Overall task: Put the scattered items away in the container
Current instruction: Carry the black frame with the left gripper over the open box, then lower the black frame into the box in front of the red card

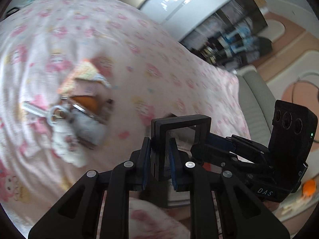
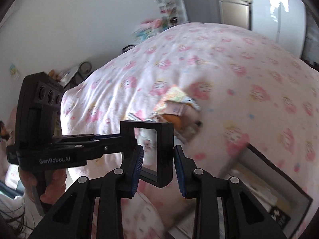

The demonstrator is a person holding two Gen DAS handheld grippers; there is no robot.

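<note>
Pink cartoon-print quilt across a bed, shelving and pale cabinets behind. Black square frame box with a clear film window held aloft over the near bed edge. Left gripper clamped on one side bar of it. Right gripper parted around the opposite bar, a gap showing beside one pad. Judged step: transfer of the frame box toward the container. Next move calls for a carry over the dark-rimmed open box low to the right, then release. Contents blurred: pale flat items and something black-patterned. Jumbled pile of plush, packets and a keyring well apart on the quilt, not yet tidied.
</note>
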